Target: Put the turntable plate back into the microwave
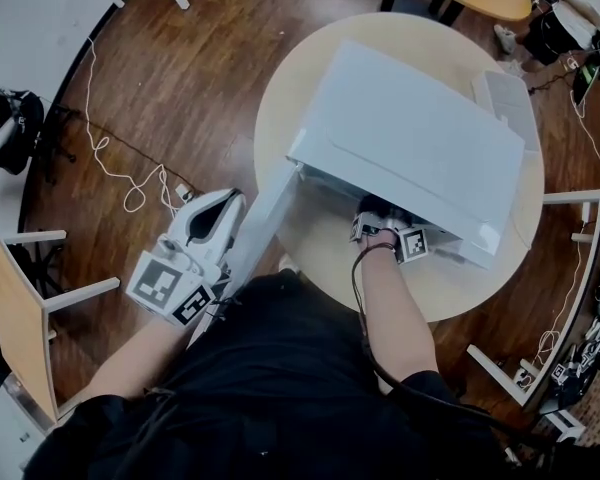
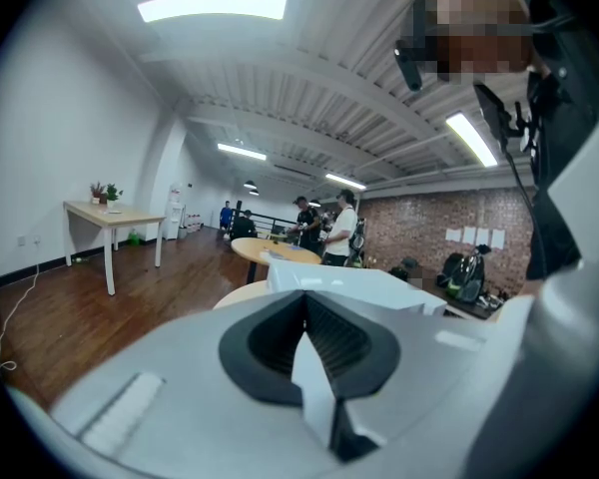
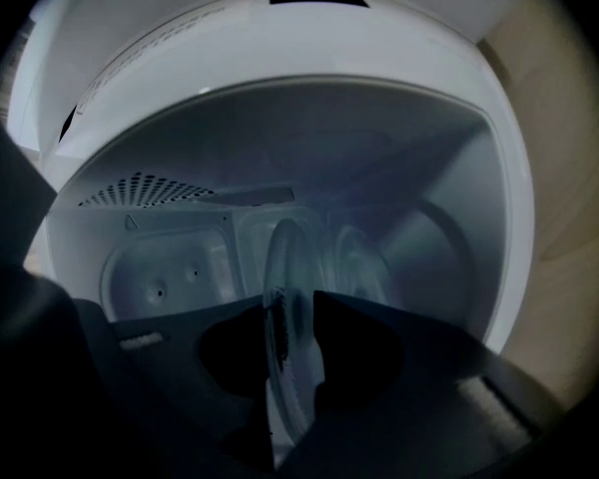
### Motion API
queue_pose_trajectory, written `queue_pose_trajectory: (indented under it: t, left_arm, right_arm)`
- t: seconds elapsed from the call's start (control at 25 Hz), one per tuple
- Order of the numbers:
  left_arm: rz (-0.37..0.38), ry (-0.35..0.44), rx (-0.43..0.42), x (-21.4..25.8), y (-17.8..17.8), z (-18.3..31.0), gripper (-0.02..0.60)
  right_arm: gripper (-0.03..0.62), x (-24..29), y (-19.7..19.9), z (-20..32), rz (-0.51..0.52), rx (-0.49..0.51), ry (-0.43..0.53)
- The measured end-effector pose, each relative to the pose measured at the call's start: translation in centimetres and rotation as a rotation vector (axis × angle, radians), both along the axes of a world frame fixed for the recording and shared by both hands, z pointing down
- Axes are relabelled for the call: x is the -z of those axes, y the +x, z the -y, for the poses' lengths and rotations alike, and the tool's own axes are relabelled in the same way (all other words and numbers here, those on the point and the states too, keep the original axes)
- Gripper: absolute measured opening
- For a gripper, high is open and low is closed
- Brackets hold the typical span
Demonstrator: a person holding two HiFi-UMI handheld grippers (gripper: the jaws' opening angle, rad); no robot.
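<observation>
Glass turntable plate (image 3: 283,267) inside white microwave (image 1: 410,138), tight between right jaws; left jaws together.

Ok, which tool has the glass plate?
The right tool, reaching inside the microwave with the turntable plate edge-on between its jaws. The left tool is empty, outside by the door.

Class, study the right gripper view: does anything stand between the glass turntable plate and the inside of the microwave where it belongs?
Nothing visible does. The turntable plate sits between the right gripper's jaws, already inside the microwave cavity, whose door hangs open; only bare cavity walls show ahead.
</observation>
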State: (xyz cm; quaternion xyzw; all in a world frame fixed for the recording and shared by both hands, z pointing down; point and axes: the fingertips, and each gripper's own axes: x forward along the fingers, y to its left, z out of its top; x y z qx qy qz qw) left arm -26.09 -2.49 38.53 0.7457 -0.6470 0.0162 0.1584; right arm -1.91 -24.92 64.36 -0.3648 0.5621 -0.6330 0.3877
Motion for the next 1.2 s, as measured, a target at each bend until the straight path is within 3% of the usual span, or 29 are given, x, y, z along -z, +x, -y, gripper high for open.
queue_pose_trajectory:
  t: [0.6,0.76,0.84,1.0,1.2]
  left_arm:
    - [-0.007,-0.008,0.043,-0.4,-0.5,-0.7,0.005]
    - [-0.005,-0.007,0.048,-0.3,-0.6,-0.7,0.005]
    - [-0.005,-0.005,0.05,-0.2,-0.5,-0.5,0.005]
    - [-0.003,0.0,0.05,-0.3,-0.1,-0.4,0.006]
    - [-0.002,0.009,0.048,0.0,0.2,-0.6,0.006]
  right_arm:
    - [0.061,-1.0,-0.3,1.1,-0.003,-0.02,-0.023]
    - [0.051,0.2,-1.3,0.9,-0.032,-0.01,-0.056]
    - [0.052,-1.8,-0.4,1.2,-0.091,0.004,-0.066]
    - [0.112,-3.5,0.6,1.6,-0.136,0.008,-0.086]
    - [0.235,1.0,-2.0,1.1,-0.184,0.06,-0.102]
